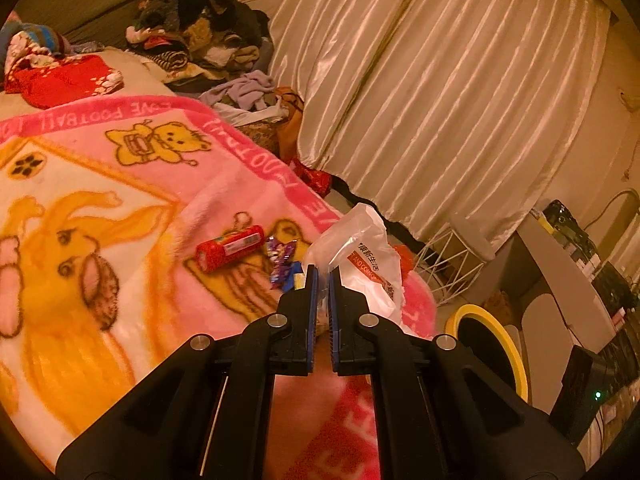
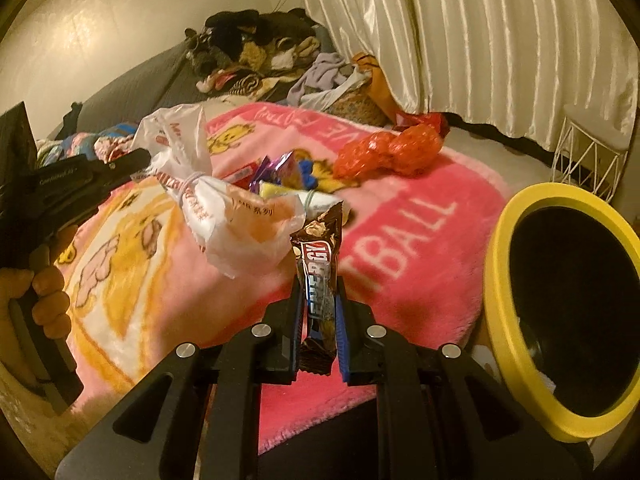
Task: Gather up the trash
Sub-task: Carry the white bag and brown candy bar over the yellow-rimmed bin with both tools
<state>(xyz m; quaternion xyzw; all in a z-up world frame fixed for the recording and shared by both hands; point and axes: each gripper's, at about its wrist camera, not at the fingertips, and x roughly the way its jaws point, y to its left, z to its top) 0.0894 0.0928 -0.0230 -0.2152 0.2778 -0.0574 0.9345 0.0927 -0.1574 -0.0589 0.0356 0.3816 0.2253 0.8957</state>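
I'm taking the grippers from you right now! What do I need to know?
Left gripper: shut on the white plastic bag, held up above the pink blanket.
Right gripper: shut on a brown snack wrapper, lifted off the blanket.
The yellow-rimmed bin stands off the bed's edge, to the right of the right gripper.
Done: two pieces picked up; neither is in the bin yet.
Left on the blanket: red tube, purple wrappers, red crinkly bag, some small pieces behind the white bag.
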